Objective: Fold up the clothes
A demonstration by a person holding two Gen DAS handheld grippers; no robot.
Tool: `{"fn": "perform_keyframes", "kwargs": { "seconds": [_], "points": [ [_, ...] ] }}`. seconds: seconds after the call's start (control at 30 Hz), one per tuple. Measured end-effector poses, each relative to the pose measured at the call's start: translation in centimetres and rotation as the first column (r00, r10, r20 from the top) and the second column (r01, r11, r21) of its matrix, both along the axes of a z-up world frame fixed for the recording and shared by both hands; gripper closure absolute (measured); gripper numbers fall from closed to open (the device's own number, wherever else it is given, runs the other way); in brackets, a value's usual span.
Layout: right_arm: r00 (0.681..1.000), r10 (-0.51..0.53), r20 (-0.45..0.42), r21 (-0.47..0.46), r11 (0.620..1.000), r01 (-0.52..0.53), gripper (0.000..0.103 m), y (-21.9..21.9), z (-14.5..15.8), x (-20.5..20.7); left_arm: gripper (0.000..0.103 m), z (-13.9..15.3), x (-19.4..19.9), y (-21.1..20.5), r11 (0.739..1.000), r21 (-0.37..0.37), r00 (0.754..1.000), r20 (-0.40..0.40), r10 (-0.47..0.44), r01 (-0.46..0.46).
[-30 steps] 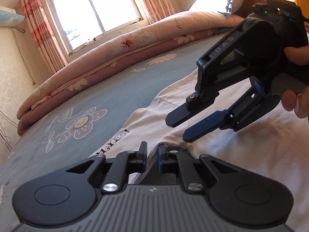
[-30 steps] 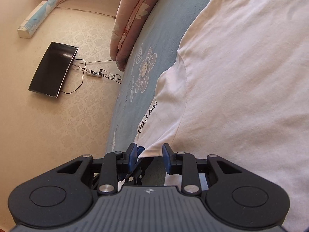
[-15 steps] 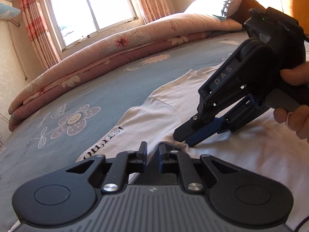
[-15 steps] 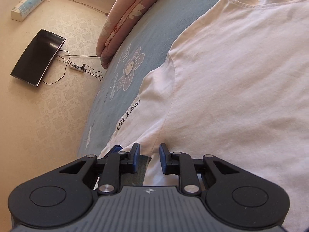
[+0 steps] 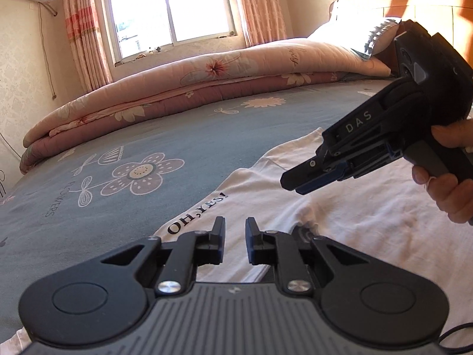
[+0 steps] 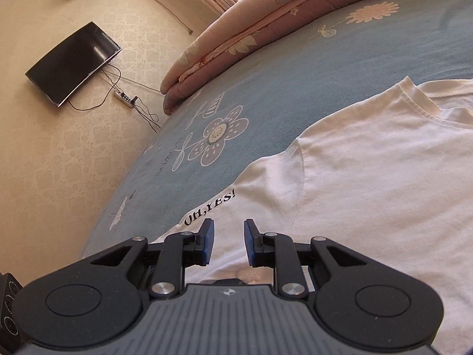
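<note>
Right tongs (image 5: 291,184) have lifted off the shirt (image 5: 369,222), opening, angled down.

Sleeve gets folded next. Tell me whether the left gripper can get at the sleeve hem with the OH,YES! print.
Probably yes: the hem lies flat just ahead of the left gripper, nothing between; the right gripper hangs off to the side.

Folded floral quilt (image 5: 189,88) beside window (image 5: 168,9); wall-mounted television (image 6: 74,62).
</note>
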State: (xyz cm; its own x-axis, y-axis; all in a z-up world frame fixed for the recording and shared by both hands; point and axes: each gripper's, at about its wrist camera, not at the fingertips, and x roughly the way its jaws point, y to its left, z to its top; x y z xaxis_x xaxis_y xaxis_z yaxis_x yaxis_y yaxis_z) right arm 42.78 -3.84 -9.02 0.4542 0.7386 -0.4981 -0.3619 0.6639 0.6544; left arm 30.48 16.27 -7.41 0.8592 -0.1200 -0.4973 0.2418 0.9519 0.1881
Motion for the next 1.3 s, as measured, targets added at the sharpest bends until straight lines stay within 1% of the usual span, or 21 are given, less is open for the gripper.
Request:
{"fn": "perform_keyframes", "kwargs": {
  "seconds": [0.13, 0.17, 0.2, 0.27, 0.3, 0.43, 0.6, 0.63, 0.67, 0.7, 0.73, 0.8, 0.87, 0.9, 0.93, 1.0, 1.03, 1.07, 1.13, 1.17, 1.3],
  "points": [
    [0.993, 0.112, -0.034, -0.063, 0.991, -0.114, 0.076, 2.9, -1.6, -2.2, 0.083, -0.1, 0.3, 1.5, 0.998, -0.008, 0.997, -0.016, 0.07, -0.07],
    [0.99, 0.14, -0.026, -0.081, 0.987, -0.142, 0.076, 3.5, -2.1, -3.2, 0.08, 0.0, 0.3, 1.9, 0.995, -0.016, 0.995, -0.021, 0.094, -0.094],
    [0.987, 0.157, 0.018, -0.117, 0.981, -0.154, 0.076, 3.9, -1.9, -4.1, 0.079, 0.0, 0.4, 2.4, 0.993, -0.024, 0.993, -0.027, 0.117, -0.118],
    [0.977, 0.207, 0.06, -0.173, 0.966, -0.194, 0.074, 4.3, -0.7, -5.1, 0.079, 0.0, 0.5, 3.2, 0.986, -0.04, 0.986, -0.044, 0.16, -0.161],
    [0.974, 0.214, 0.076, -0.167, 0.966, -0.199, 0.074, 4.1, -0.2, -5.3, 0.078, 0.0, 0.6, 3.6, 0.982, -0.046, 0.982, -0.053, 0.18, -0.182],
    [0.975, 0.151, 0.165, -0.2, 0.973, -0.117, 0.071, 2.7, 2.1, -5.3, 0.068, -0.2, 0.9, 4.8, 0.962, -0.065, 0.962, -0.09, 0.259, -0.265],
    [0.993, 0.077, 0.089, -0.219, 0.974, -0.055, 0.07, 3.1, 0.9, -2.8, 0.066, 0.1, 0.8, 6.4, 0.937, -0.117, 0.942, -0.113, 0.317, -0.33],
    [0.993, 0.099, 0.065, -0.226, 0.971, -0.082, 0.069, 4.1, 0.1, -2.9, 0.066, 0.2, 0.7, 6.7, 0.931, -0.126, 0.937, -0.117, 0.33, -0.344],
    [0.991, 0.126, 0.041, -0.229, 0.967, -0.114, 0.062, 5.1, -0.7, -3.1, 0.063, 0.1, 0.6, 7.0, 0.924, -0.133, 0.931, -0.125, 0.343, -0.358],
    [0.986, 0.152, 0.063, -0.242, 0.961, -0.133, 0.054, 6.1, -0.7, -3.7, 0.058, 0.1, 0.5, 7.3, 0.917, -0.14, 0.925, -0.134, 0.355, -0.373],
    [0.978, 0.199, 0.061, -0.229, 0.957, -0.181, 0.054, 6.9, -0.3, -4.1, 0.056, 0.1, 0.5, 7.6, 0.911, -0.146, 0.919, -0.143, 0.366, -0.386],
    [0.961, 0.269, 0.063, -0.19, 0.949, -0.253, 0.056, 7.9, 0.8, -4.5, 0.048, 0.0, 0.5, 8.2, 0.901, -0.149, 0.909, -0.16, 0.385, -0.408],
    [0.958, 0.25, 0.143, -0.244, 0.947, -0.21, 0.056, 8.0, 2.3, -4.4, 0.042, -0.2, 0.4, 9.0, 0.883, -0.16, 0.892, -0.183, 0.412, -0.441],
    [0.959, 0.224, 0.172, -0.282, 0.944, -0.17, 0.056, 7.8, 2.8, -3.8, 0.036, -0.3, 0.4, 9.4, 0.873, -0.169, 0.883, -0.199, 0.424, -0.457],
    [0.961, 0.195, 0.198, -0.321, 0.939, -0.124, 0.057, 7.6, 3.4, -3.0, 0.034, -0.4, 0.4, 9.8, 0.862, -0.177, 0.873, -0.216, 0.437, -0.475],
    [0.969, 0.117, 0.216, -0.367, 0.93, -0.03, 0.067, 6.6, 3.6, -0.7, 0.033, -0.8, 0.4, 10.5, 0.842, -0.176, 0.851, -0.243, 0.465, -0.51],
    [0.972, 0.087, 0.219, -0.397, 0.918, 0.007, 0.082, 6.1, 3.4, 0.6, 0.033, -1.1, 0.5, 10.8, 0.831, -0.168, 0.836, -0.262, 0.482, -0.531],
    [0.976, 0.074, 0.205, -0.415, 0.91, 0.018, 0.09, 5.8, 2.9, 1.8, 0.033, -1.4, 0.6, 11.2, 0.818, -0.16, 0.82, -0.282, 0.498, -0.552],
    [0.984, 0.056, 0.17, -0.44, 0.897, 0.025, 0.091, 5.3, 1.9, 3.9, 0.033, -2.0, 0.8, 11.9, 0.79, -0.143, 0.782, -0.328, 0.53, -0.596],
    [0.984, 0.063, 0.166, -0.453, 0.891, 0.019, 0.091, 5.5, 1.4, 4.4, 0.033, -2.2, 0.8, 12.0, 0.784, -0.14, 0.773, -0.337, 0.537, -0.605],
    [0.977, 0.093, 0.191, -0.5, 0.866, 0.015, 0.091, 7.3, -0.3, 5.8, 0.029, -2.5, 0.8, 12.2, 0.778, -0.133, 0.764, -0.345, 0.545, -0.614]
  ]
}}
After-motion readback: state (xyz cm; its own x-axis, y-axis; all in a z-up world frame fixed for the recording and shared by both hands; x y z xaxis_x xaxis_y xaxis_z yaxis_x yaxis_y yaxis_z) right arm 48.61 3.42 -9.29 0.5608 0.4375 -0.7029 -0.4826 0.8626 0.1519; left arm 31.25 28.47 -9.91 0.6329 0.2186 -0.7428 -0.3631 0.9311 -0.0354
